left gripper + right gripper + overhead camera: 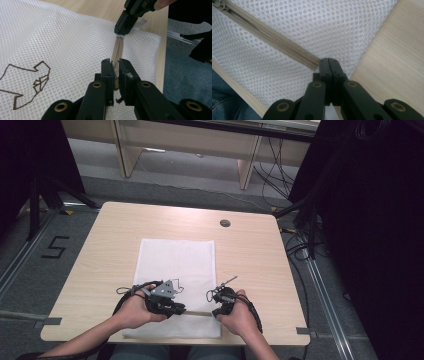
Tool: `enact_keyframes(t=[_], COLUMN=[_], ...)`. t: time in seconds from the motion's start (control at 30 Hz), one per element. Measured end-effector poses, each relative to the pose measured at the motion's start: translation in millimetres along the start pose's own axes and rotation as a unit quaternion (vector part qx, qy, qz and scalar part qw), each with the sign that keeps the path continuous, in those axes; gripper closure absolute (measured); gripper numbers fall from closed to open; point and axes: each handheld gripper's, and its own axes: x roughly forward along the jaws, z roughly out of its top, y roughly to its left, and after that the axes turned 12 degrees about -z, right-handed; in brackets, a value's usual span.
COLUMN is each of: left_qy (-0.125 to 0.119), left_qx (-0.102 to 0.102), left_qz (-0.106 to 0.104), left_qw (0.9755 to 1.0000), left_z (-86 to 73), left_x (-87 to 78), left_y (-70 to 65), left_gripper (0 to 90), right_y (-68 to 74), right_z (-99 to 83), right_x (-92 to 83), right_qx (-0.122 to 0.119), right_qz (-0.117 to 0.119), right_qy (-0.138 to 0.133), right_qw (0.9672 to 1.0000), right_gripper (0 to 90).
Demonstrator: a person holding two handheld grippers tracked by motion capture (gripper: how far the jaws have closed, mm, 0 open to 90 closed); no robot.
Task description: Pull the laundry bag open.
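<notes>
A white mesh bag (pixel 177 262) lies flat on the wooden table (pixel 110 250), with a beige zipper (pixel 200 312) along its near edge. In the high view my left gripper (pixel 183 309) and right gripper (pixel 215 312) face each other along that zipper. In the left gripper view my left gripper (pixel 115 68) is shut on the zipper (pixel 119 47), which runs on to the right gripper (pixel 123 30) at its far end. In the right gripper view my right gripper (pixel 328 60) is shut on the zipper's end (pixel 313 63) at the bag's corner. The zipper slider (pixel 219 4) sits at the top left there.
A brown outline figure (pixel 27 82) is stitched on the mesh. A round cable hole (pixel 225 223) sits at the table's far right. Beyond the table are wooden furniture legs (pixel 125 150), floor cables (pixel 280 175) and black stands (pixel 40 190). The table's near edge (pixel 237 91) is close to both hands.
</notes>
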Motion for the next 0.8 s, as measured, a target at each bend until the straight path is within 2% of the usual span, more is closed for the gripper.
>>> enact_keyframes(t=[0.17, 0.2, 0.23, 0.4, 0.43, 0.47, 0.5, 0.53, 0.57, 0.67, 0.7, 0.77, 0.8], left_qy=[-0.002, -0.007, -0.003, 0.0, 0.002, -0.001, 0.005, -0.001, -0.008, -0.001, -0.005, -0.001, 0.006], left_qx=[-0.007, -0.016, -0.016, -0.012, -0.004, -0.008, -0.004, -0.006, -0.02, -0.013, -0.018, -0.015, -0.007], left_qz=[0.001, 0.001, -0.001, 0.0, -0.003, -0.002, 0.003, 0.001, -0.002, 0.002, -0.001, 0.004, 0.006], left_qw=[1.0, 0.9999, 0.9999, 0.9999, 1.0, 1.0, 1.0, 1.0, 0.9998, 0.9999, 0.9998, 0.9999, 0.9999], left_z=[-0.7, -0.9, -0.8, -0.9, -0.9, -1.3, -1.6, -2.4, -3.5, -4.8, -5.1, -5.3, -5.8], left_x=[-0.2, 0.6, 0.6, -0.2, -0.7, -0.2, -0.7, -0.6, -0.6, -1.7, -2.2, -3.7, -5.5], left_y=[0.3, -0.5, -0.2, 0.9, 2.3, 1.7, 2.2, 1.9, 1.6, 1.9, 1.9, 2.1, 3.8], left_gripper=[82.6, 82.5, 82.6, 82.6, 82.6, 82.6, 82.6, 82.6, 82.6, 82.6, 82.6, 82.6, 82.6], right_y=[0.3, 0.1, -0.3, 0.1, 1.2, 1.1, 1.9, 1.8, 2.4, 3.2, 3.4, 3.5, 3.4], right_z=[0.4, 0.5, 0.5, 0.8, 0.6, 0.7, 0.9, 1.0, 0.9, 1.0, 1.2, 1.1, 1.0], right_x=[-0.1, -0.1, -0.1, -0.3, -1.0, -0.4, -0.7, -0.6, -0.9, -1.1, -1.3, -0.9, -0.8], right_qx=[0.0, 0.0, -0.003, -0.005, 0.0, -0.009, -0.007, -0.009, -0.008, -0.009, -0.007, -0.01, -0.01], right_qz=[-0.001, 0.0, -0.001, -0.001, -0.003, -0.005, -0.005, -0.007, -0.009, -0.012, -0.012, -0.014, -0.014], right_qy=[0.001, 0.001, 0.002, 0.004, 0.007, 0.001, 0.003, 0.002, 0.003, 0.003, 0.004, 0.003, 0.002], right_qw=[1.0, 1.0, 1.0, 1.0, 1.0, 0.9999, 1.0, 0.9999, 0.9999, 0.9999, 0.9999, 0.9998, 0.9999], right_gripper=[90.0, 90.0, 90.0, 90.0, 90.0, 90.0, 90.0, 90.0, 90.0, 90.0, 90.0, 90.0, 90.0])
